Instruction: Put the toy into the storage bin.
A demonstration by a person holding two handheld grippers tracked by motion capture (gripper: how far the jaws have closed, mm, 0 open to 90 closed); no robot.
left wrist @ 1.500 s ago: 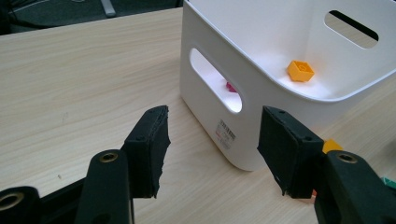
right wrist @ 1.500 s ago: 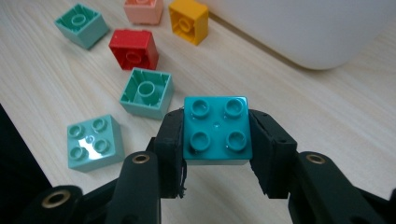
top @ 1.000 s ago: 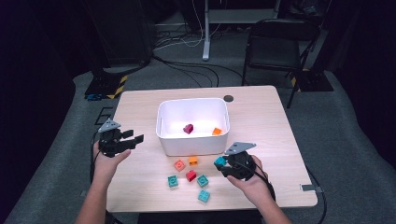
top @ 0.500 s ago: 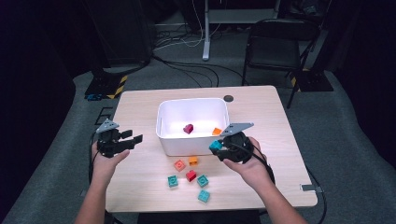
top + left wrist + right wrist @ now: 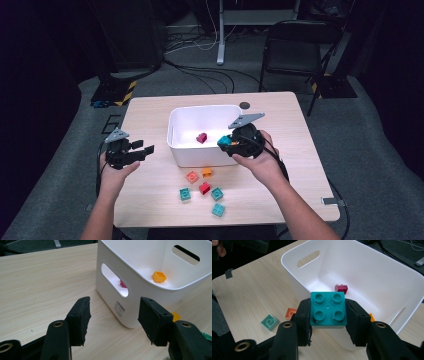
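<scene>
We note the right gripper (image 5: 328,315) with its jaws pinching a teal four-stud brick (image 5: 328,310) by two opposite sides, studs facing the camera, its top clean and glossy. In the high view the brick (image 5: 224,141) hangs over the near right rim of the white bin (image 5: 176,145), above the bin's edge rather than down inside it. The right hand (image 5: 257,155) grips the tool from the near side.

Inside the bin we see a magenta brick (image 5: 341,288) on the floor near the middle, and an orange brick (image 5: 159,276) toward the far wall as the left gripper view shows it. The bin has slot handles cut in its short walls.

The left gripper (image 5: 113,315) sits near the left edge of the tabletop (image 5: 145,195), jaws spread wide with nothing between them, pointed at the bin's near corner, well apart from it. The left hand (image 5: 114,170) holds it.

On the tabletop between the bin and the near edge lie loose bricks: a salmon brick (image 5: 192,176), a small orange brick (image 5: 207,172), a red brick (image 5: 204,188), and three teal bricks (image 5: 217,193), none touching the bin. A folding chair (image 5: 292,50) stands beyond the far edge
</scene>
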